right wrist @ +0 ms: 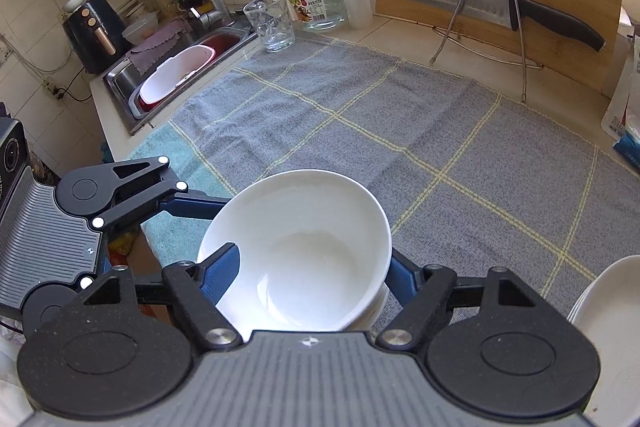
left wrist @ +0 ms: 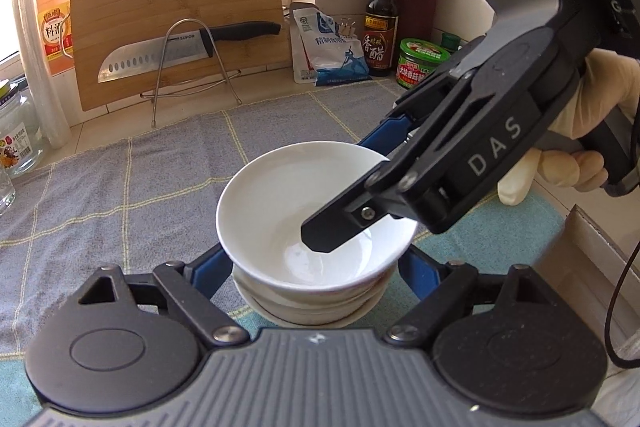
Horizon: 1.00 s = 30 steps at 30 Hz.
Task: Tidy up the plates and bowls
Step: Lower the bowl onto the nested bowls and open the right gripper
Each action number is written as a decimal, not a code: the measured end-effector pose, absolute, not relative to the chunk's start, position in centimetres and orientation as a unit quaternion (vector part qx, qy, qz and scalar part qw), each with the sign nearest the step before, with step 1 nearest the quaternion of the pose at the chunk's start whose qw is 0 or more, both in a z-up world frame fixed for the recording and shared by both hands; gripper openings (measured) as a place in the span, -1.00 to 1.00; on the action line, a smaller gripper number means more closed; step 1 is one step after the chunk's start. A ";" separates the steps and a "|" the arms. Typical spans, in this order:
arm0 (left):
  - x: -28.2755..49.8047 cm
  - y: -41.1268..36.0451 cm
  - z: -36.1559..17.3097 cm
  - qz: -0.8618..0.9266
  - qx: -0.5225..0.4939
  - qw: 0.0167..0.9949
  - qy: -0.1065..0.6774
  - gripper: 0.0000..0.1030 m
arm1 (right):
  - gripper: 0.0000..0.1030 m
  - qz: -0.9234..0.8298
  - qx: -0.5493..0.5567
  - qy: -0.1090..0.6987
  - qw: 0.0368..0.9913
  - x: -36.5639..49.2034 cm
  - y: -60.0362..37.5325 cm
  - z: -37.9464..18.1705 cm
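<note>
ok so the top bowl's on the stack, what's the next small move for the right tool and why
Probably lift the right tool straight up and out of the top bowl. That bowl already sits nested on the stack; one finger is inside it, the other outside the rim, and the pads appear not to pinch its wall.

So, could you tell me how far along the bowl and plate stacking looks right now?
Done: a short stack of bowls stands on the grey towel. In hand: the top bowl sits tilted on it, the right gripper straddling its rim, the left gripper flanking the stack. Left: seating that bowl, then the white plates at the right edge.
</note>
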<state>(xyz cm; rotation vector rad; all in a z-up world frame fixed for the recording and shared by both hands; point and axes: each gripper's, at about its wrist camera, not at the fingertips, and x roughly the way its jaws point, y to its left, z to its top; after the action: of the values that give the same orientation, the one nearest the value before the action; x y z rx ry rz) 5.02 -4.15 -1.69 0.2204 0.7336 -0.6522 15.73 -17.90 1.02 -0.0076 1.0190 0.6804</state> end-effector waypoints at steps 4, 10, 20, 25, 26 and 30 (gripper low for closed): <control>5.1 -4.0 -1.7 -0.310 0.104 0.877 0.352 0.73 | 0.59 0.319 -0.002 0.476 0.819 15.8 -17.8 1.0; 5.0 -4.1 -1.8 -0.308 0.106 0.877 0.353 0.73 | 0.59 0.321 -0.009 0.477 0.818 15.9 -17.5 0.7; 5.7 -4.0 -2.0 -0.312 0.096 0.874 0.360 0.81 | 0.59 0.319 -0.017 0.475 0.820 16.0 -17.3 0.3; 5.7 -4.3 -2.1 -0.315 0.114 0.871 0.359 0.89 | 0.74 0.323 -0.019 0.468 0.822 15.9 -17.2 0.3; 5.7 -4.3 -2.1 -0.316 0.118 0.871 0.357 0.90 | 0.82 0.324 -0.021 0.465 0.824 15.8 -17.2 0.4; 5.9 -3.9 -2.1 -0.317 0.111 0.868 0.365 0.93 | 0.92 0.324 -0.029 0.454 0.830 15.7 -17.1 0.8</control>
<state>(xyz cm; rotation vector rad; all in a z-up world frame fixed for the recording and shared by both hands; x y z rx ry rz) 5.93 -3.94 -2.14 0.2322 0.7634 -0.6633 15.67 -17.15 0.85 -0.0615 0.9625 0.6882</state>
